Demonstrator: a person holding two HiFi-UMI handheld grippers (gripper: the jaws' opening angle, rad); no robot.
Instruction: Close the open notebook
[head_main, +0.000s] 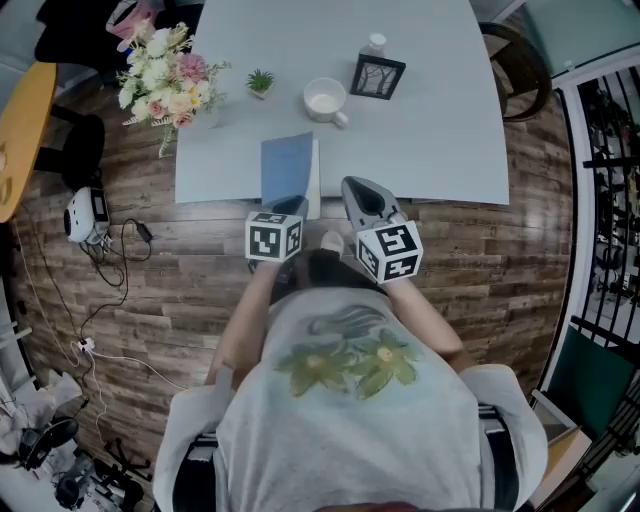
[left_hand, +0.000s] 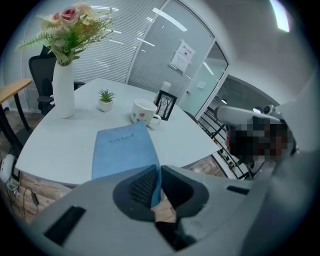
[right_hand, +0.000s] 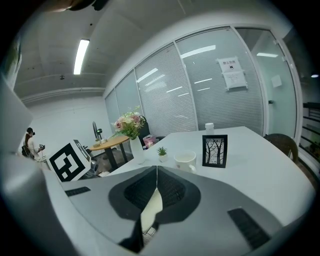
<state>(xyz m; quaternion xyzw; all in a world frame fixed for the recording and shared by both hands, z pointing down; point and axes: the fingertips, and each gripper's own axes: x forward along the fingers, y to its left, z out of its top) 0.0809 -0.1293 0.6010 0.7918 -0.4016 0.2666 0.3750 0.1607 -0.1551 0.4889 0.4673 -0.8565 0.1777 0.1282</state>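
Two grippers work close in front of the person's torso, both forearms bent in at the elbows. Furthest left of the left gripper (left_hand: 157, 175), well ahead of it, stands a white vase of flowers (left_hand: 63, 90) on the worktop (head_main: 420, 140). The left gripper tilts down toward the worktop's near edge, with its jaws pressed together on the near edge of the notebook (left_hand: 124, 150). The blue cover runs straight ahead from the tips, lettered face up. It appears to lie almost flat over the pages, with a white strip of page showing along its right side. The job looks nearly finished. To end it well, I would lower the pinched edge gently until the cover rests flat, avoid dragging the book toward the worktop's edge, and only then part the jaws. Beyond the notebook, ahead and a little right, sit a mug (left_hand: 144, 111) and a small picture frame (right_hand: 214, 150). The right gripper (right_hand: 156, 175) hangs just right of the notebook, apart from it and pointing more level across the worktop. Its tips meet, and the pale sliver behind them is too unclear to name.
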